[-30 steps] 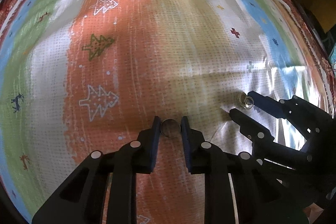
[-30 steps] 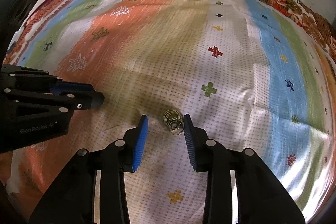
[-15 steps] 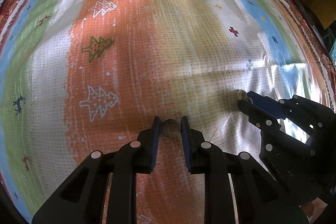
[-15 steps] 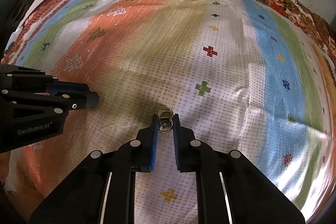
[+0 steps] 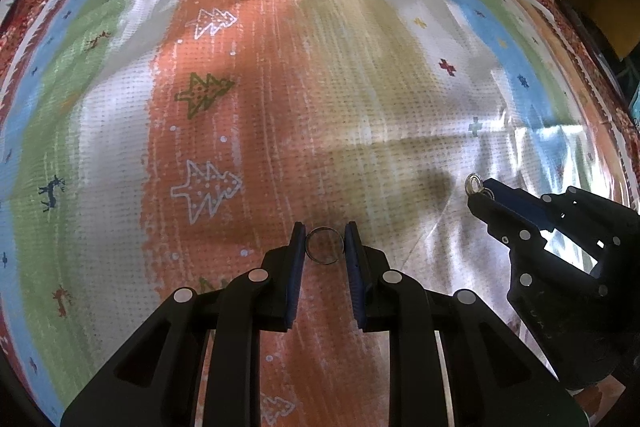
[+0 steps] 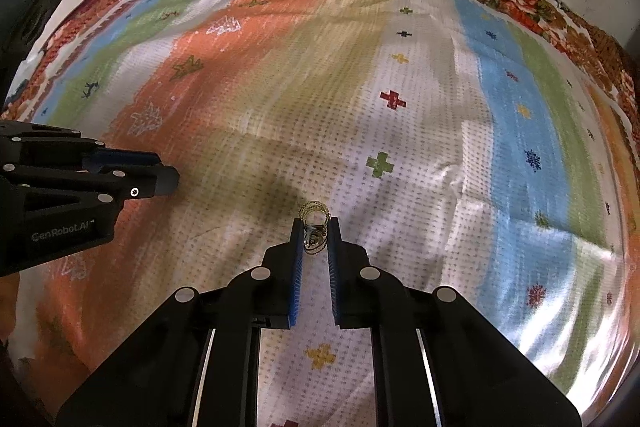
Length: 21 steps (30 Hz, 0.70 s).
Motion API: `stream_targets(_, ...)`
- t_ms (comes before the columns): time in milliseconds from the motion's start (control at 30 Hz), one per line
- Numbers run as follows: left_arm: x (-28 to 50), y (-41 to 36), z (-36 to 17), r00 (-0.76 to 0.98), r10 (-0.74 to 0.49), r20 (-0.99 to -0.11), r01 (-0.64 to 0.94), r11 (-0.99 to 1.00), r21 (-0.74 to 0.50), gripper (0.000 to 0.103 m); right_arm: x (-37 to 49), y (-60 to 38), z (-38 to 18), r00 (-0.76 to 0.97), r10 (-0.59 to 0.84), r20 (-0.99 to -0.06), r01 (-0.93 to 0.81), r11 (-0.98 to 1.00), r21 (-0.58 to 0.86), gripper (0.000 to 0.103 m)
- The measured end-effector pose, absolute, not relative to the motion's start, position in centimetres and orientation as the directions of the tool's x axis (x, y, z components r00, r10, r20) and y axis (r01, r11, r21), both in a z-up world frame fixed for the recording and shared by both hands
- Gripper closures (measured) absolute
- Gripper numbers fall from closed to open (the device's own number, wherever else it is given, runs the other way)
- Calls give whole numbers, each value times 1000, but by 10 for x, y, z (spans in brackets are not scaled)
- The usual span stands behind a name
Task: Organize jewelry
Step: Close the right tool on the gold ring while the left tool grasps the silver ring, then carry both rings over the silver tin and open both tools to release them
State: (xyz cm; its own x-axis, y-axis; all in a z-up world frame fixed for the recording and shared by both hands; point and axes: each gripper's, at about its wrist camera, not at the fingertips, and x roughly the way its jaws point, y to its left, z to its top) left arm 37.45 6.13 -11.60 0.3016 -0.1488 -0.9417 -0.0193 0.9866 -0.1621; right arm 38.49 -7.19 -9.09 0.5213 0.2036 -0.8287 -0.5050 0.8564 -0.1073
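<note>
Right wrist view: right gripper (image 6: 314,235) has just closed its jaws on the rings (image 6: 315,223).
Left gripper (image 5: 324,243) grips a ring (image 5: 324,245). Both sit mid-bed (image 5: 360,87); both pieces now look ready to lift.

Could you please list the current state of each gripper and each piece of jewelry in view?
Left gripper: jaws shut on the plain ring, pointing steeply down.
Plain ring: held upright between the left jaws.
Right gripper: jaws shut on the cluster of gold rings.
Cluster of gold rings: pinched, its top loops sticking out past the jaw tips.
Patterned cloth: spread flat, lightly creased.
</note>
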Motion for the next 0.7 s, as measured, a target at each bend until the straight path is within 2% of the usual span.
stream_targets(700,321,67,-69,389,-174,-905,-52,976,-210,84,332,-83,-45,556,287,-780,-511,859,-48,91)
